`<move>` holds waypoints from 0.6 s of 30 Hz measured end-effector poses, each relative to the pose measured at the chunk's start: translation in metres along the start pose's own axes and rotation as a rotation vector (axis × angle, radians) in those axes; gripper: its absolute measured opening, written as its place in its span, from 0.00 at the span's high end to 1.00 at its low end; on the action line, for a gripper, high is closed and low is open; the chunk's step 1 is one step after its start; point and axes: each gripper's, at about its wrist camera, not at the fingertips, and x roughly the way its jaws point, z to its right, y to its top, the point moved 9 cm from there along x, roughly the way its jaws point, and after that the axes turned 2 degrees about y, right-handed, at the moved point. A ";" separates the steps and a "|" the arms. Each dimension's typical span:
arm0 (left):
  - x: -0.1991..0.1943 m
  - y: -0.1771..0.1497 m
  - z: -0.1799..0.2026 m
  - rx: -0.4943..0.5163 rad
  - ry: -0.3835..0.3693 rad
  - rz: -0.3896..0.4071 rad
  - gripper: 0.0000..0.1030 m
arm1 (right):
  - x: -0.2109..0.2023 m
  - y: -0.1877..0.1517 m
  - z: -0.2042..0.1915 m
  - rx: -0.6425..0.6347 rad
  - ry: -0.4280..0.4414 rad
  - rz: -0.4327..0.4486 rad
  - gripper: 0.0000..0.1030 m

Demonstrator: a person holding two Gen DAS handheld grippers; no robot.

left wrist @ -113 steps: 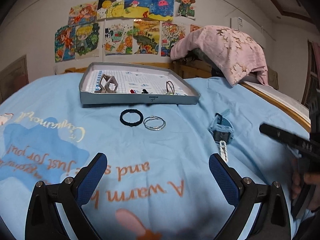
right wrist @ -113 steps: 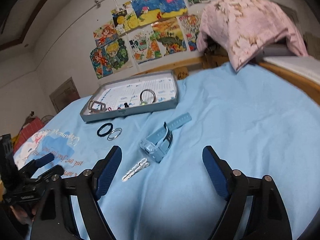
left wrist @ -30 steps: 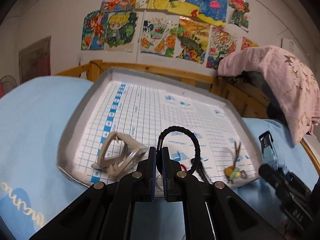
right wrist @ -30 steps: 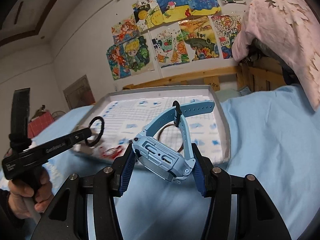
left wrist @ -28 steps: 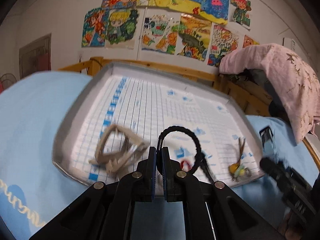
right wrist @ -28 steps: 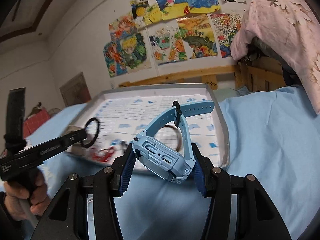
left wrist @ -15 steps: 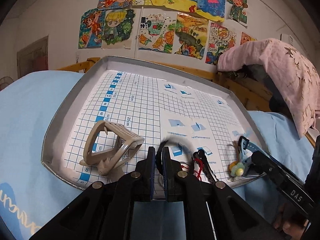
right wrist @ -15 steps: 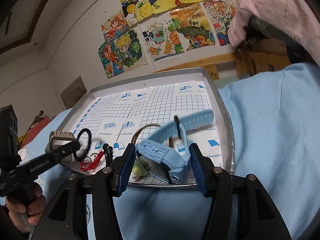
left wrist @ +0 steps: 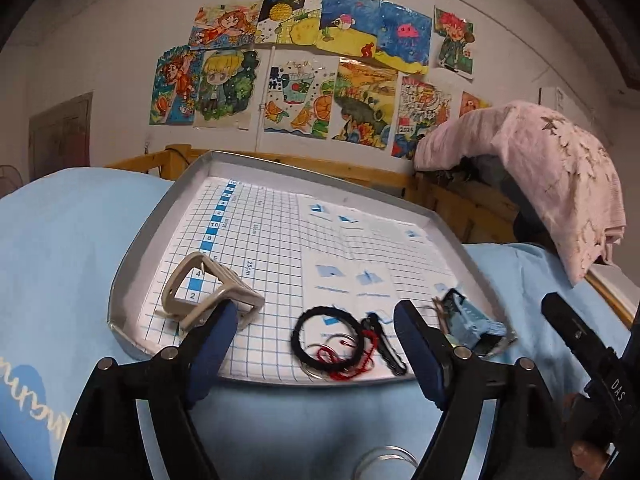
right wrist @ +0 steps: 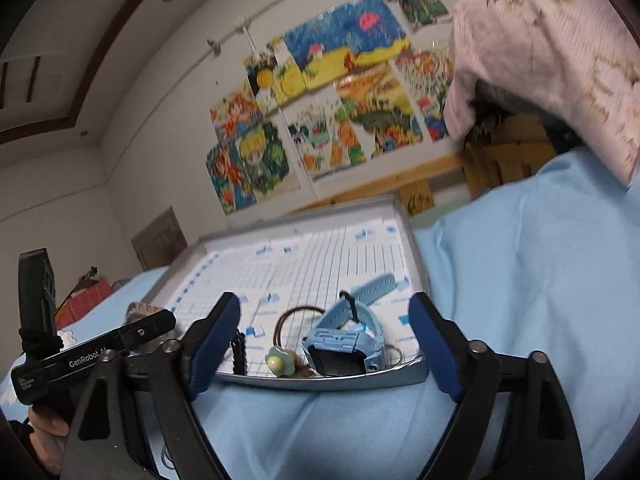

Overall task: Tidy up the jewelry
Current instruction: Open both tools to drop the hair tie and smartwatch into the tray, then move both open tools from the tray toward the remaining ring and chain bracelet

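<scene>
Now, left wrist view: left gripper (left wrist: 310,344) jaws are opening, pads apart w/ nothing pressed between them. Black band (left wrist: 326,338) lies flat in the tray (left wrist: 132,280) at its near edge, straight ahead between the blue pads, on top of a red cord (left wrist: 354,364) and thin wire rings. Black clip (left wrist: 386,350) just right of it, long axis running from near edge toward far edge. Beige clip (left wrist: 208,296) sits by the tray's near-left corner, just beyond the left pad. Blue watch (left wrist: 470,322) blurred by the near-right corner, behind the right pad. One silver ring (left wrist: 386,462) lies on the blue sheet (left wrist: 72,240) outside the tray, under the gripper at the bottom of the frame; probably next to fetch, and the left is the nearer one.

Right wrist view: right gripper (right wrist: 322,340) jaws also opening, nothing clamped. Watch (right wrist: 346,342) rests in the tray's (right wrist: 408,248) near-right corner, between the pads but clear of both, strap arching up and away toward the far edge. Brown ring (right wrist: 298,316) and green charm (right wrist: 279,361) just left of it. Left gripper's body crosses at left, w/ the person's hand (right wrist: 46,424) below. Tray's near wall is what could catch a low reach.
</scene>
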 end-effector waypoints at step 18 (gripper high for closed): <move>-0.178 0.012 -0.017 -0.045 0.026 0.181 0.00 | -0.138 0.060 -0.080 -0.216 -0.073 0.173 0.02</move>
